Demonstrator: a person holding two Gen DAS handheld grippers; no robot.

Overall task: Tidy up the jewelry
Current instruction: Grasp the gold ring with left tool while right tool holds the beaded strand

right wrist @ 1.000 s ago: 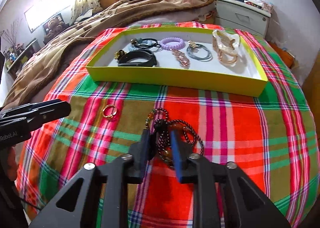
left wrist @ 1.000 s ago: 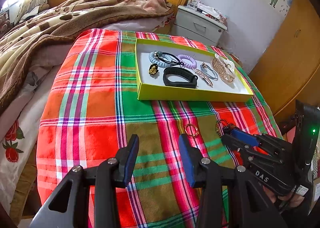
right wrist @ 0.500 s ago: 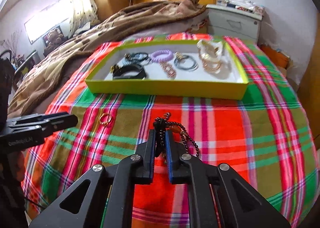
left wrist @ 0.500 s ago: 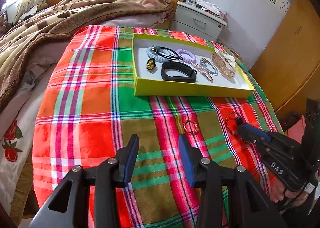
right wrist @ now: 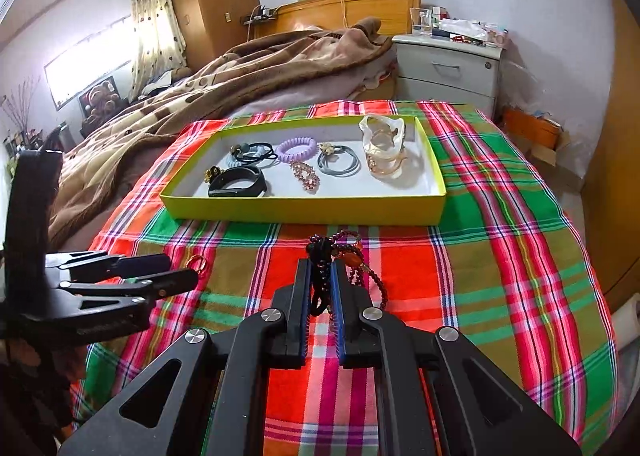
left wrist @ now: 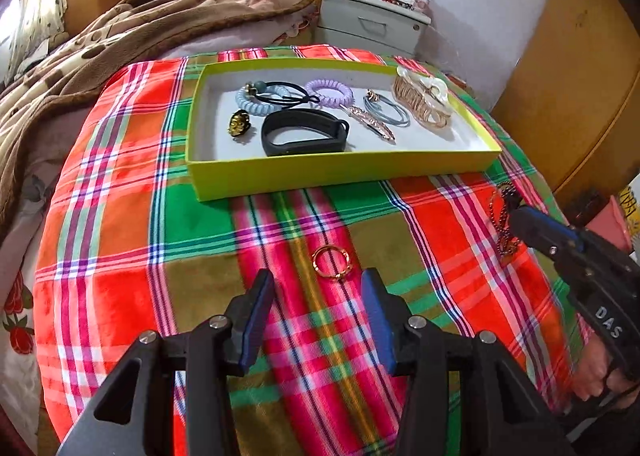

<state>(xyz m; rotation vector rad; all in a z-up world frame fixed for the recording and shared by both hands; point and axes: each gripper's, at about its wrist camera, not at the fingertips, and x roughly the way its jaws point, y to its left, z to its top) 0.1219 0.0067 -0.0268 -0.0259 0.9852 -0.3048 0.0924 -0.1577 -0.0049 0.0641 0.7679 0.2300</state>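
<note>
My right gripper [right wrist: 320, 288] was clamped on a dark beaded bracelet [right wrist: 352, 256], whose loops dangled over the plaid blanket [right wrist: 500, 256] just short of the yellow tray [right wrist: 304, 210]. My left gripper [left wrist: 316, 316] was spread wide, with a gold ring [left wrist: 331, 262] lying on the blanket just beyond its fingertips. The tray held hair ties [left wrist: 328, 92], a black band [left wrist: 304, 132] and a hair claw [left wrist: 424, 98].

Plaid-covered bed [left wrist: 120, 256]: tray [left wrist: 328, 176], ring [left wrist: 331, 262].
</note>
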